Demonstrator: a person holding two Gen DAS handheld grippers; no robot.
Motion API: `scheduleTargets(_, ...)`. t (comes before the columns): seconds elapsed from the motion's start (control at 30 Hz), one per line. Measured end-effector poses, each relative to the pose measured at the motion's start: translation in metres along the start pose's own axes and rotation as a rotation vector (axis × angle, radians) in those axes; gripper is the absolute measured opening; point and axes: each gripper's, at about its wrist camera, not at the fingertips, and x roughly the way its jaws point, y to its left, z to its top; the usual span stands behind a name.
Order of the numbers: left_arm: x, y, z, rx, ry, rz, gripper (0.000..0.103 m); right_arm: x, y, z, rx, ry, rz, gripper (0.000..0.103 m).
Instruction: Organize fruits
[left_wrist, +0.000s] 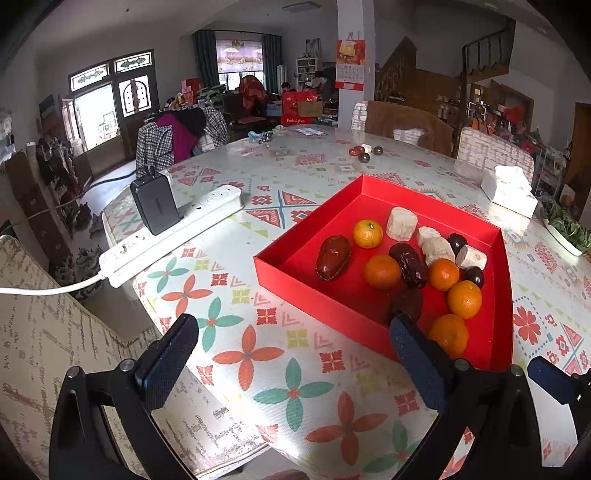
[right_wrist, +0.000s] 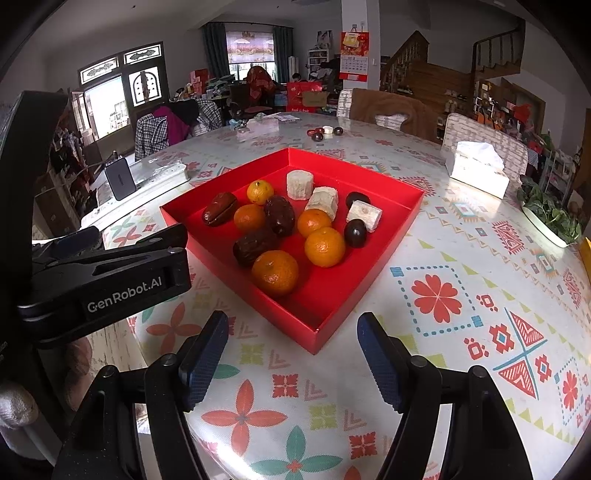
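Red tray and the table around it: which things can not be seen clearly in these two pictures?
- Left wrist view: the near dark date and nearest orange in the red tray are partly hidden by a finger of the left gripper.
- Both views: small pieces far across the table are too small to identify.
- Right wrist view: the power strip is partly hidden by the left gripper body.

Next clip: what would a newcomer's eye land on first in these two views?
The bright red tray in the middle of the patterned tablecloth, filled with mandarins, dark dates, pale cake pieces and dark round fruits. Next, the open left hand-held gripper and right hand-held gripper just before it, both empty.
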Motion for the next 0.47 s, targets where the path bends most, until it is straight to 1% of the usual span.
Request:
scheduleTargets(0.17, 0.001, 0.000, 0.000, -0.005, 0.004, -0.011, 0.103, 0.002, 0.001, 0.002, -0.010, 0.004, -0.002, 0.077)
scheduleTargets(0.33, -0.010, 0.001, 0.012, 0.000, -0.048, -0.008, 0.103, -0.005, -0.004, 0.011, -0.006, -0.030, -0.001, 0.077)
scheduleTargets(0.47, -0.026, -0.011, 0.023, 0.041, -0.083, 0.009, 0.103, -0.015, -0.020, 0.015, 0.034, -0.062, 0.002, 0.078)
